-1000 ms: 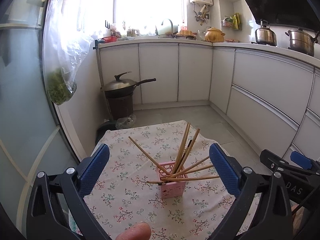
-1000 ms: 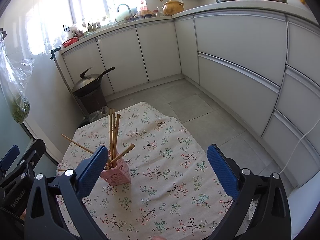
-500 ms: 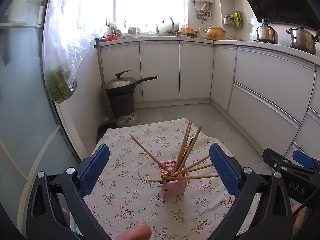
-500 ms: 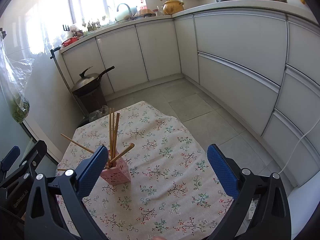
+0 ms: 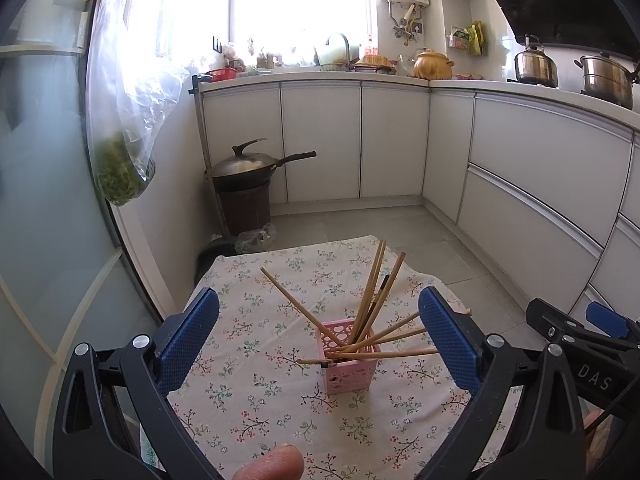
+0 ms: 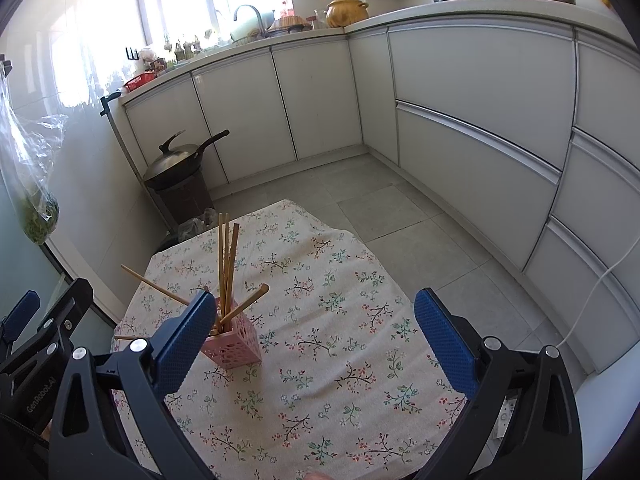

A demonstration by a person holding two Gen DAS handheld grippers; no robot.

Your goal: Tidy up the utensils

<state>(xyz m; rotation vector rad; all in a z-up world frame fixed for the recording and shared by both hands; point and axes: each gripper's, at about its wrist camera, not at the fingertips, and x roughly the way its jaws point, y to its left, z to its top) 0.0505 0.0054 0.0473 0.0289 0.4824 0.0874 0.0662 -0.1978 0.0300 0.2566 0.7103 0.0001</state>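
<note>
Both grippers wait with nothing in them – the chopsticks already stand in the pink holder

From the left: the left gripper (image 5: 318, 336) hangs over the counter (image 5: 256, 404) with its jaws wide apart, aimed at the pink holder (image 5: 351, 372), which sits near the middle of the flowery cloth; the chopsticks (image 5: 374, 288) lean out every way, likely because the cup is short and roomy – one lies almost flat across its rim. The right gripper (image 6: 316, 336) has its jaws apart too, with the holder just behind its left jaw. A wok (image 5: 248, 168) sits far back on the floor; nothing blocks the way
</note>
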